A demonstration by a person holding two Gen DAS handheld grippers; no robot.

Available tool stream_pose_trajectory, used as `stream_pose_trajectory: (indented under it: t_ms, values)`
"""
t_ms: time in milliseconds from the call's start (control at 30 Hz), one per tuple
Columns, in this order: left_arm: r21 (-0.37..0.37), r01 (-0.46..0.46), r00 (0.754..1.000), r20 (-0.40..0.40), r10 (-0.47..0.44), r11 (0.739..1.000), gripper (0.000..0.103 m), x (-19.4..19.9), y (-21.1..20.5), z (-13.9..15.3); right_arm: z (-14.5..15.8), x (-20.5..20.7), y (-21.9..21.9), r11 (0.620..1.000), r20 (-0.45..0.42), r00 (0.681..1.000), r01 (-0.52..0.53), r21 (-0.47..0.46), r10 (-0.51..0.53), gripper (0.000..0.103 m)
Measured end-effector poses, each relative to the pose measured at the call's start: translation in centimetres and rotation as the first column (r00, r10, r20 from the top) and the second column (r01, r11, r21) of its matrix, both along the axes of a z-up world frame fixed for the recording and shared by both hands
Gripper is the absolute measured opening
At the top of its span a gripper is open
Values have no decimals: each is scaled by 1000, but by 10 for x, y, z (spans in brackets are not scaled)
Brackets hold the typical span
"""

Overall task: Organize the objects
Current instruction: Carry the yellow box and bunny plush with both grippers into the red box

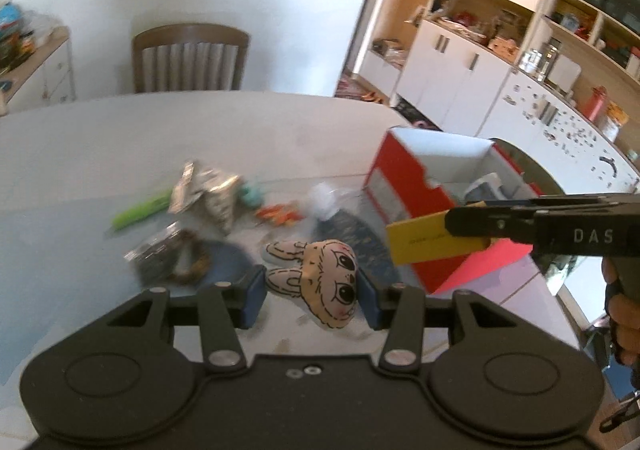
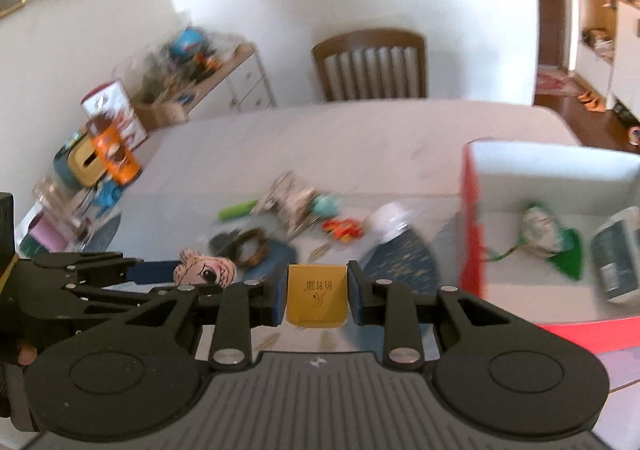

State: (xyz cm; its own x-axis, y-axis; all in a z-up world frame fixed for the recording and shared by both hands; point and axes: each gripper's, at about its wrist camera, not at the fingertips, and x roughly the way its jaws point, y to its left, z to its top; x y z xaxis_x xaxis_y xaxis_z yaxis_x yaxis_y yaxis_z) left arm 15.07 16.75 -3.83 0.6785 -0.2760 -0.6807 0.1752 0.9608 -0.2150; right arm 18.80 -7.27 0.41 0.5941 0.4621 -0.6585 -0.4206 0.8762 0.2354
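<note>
My right gripper (image 2: 317, 298) is clamped on a yellow pack (image 2: 316, 300), held above the table (image 2: 360, 130) just left of the red box (image 2: 472, 218). My left gripper (image 1: 312, 290) pinches a bunny plush (image 1: 320, 278) between its blue pads, off the table. Box is open; a bottle (image 2: 618, 254) and a green-white pouch (image 2: 548, 234) lie inside. Blurred clutter sits mid-table.
</note>
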Motion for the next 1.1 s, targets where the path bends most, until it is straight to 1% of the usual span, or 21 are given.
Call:
stream_pose_trajectory:
  t_ms: [167, 333, 433, 633, 733, 867, 1100]
  values:
    - [14, 71, 997, 29, -71, 997, 46, 20, -38, 15, 10, 11, -44, 997, 39, 996, 80, 11, -81, 29]
    - [48, 132, 990, 37, -134, 990, 46, 39, -83, 20, 14, 23, -88, 989, 55, 988, 145, 12, -146, 29]
    - [61, 165, 985, 34, -167, 984, 47, 50, -109, 20, 12, 32, -113, 984, 51, 983, 177, 10, -177, 29]
    - [59, 187, 982, 11, -188, 981, 46, 73, -151, 13, -4, 53, -156, 977, 27, 977, 212, -16, -211, 29]
    - [61, 182, 983, -21, -181, 981, 47, 91, -171, 4, -16, 66, -173, 977, 0, 978, 210, -33, -210, 29]
    - [87, 187, 982, -49, -183, 978, 47, 108, -192, -7, -32, 81, -187, 980, -14, 982, 186, -66, -187, 29]
    - [147, 198, 975, -127, -180, 969, 46, 136, -228, -35, -59, 99, -199, 988, -45, 992, 108, -109, -114, 29]
